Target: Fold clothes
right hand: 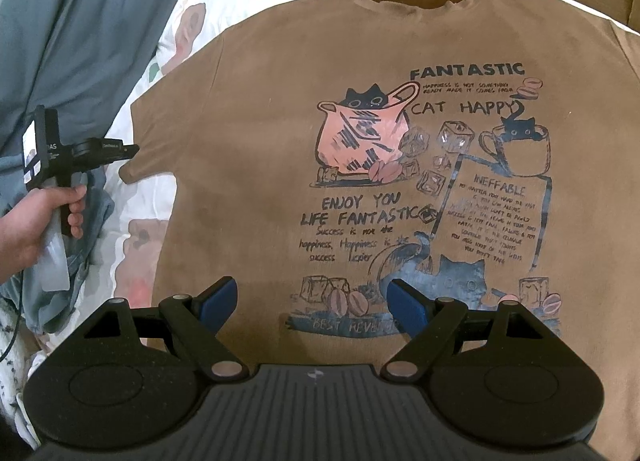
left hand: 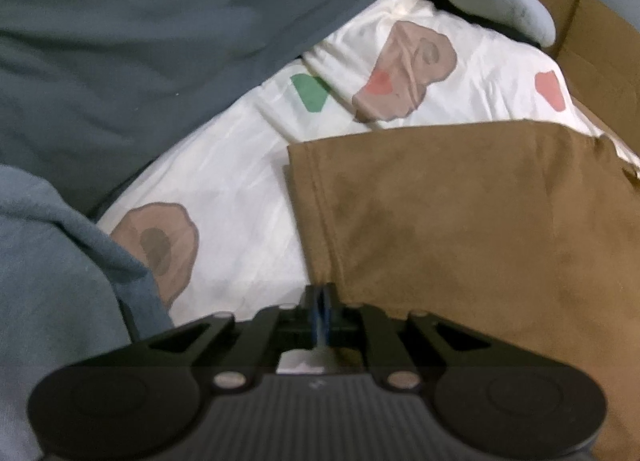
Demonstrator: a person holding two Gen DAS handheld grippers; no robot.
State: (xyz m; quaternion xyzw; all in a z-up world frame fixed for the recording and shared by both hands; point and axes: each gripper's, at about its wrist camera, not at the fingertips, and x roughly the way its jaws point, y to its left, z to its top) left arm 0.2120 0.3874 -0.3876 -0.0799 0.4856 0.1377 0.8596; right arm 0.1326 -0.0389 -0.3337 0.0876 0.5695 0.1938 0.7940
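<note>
Right wrist view is showing the brown tee (right hand: 360, 165) lying flat, print up, on the patterned sheet (right hand: 192, 41). My left gripper (left hand: 321, 293) is pinching the sleeve hem (left hand: 316, 197), jaws pressed together, while my right gripper (right hand: 310, 301) is hanging spread above the lower print. It's looking soft, light and limp, so I'm judging hems and corners the best holds.

Print on the brown T-shirt (right hand: 260, 133) reads "FANTASTIC" up top, "CAT HAPPY" beneath it, "ENJOY YOU LIFE FANTASTIC" at centre, "INEFFABLE" heading the scroll, and "BEST REVEN…" on the bottom banner, partly hidden; the smaller lines are too fine to read.
</note>
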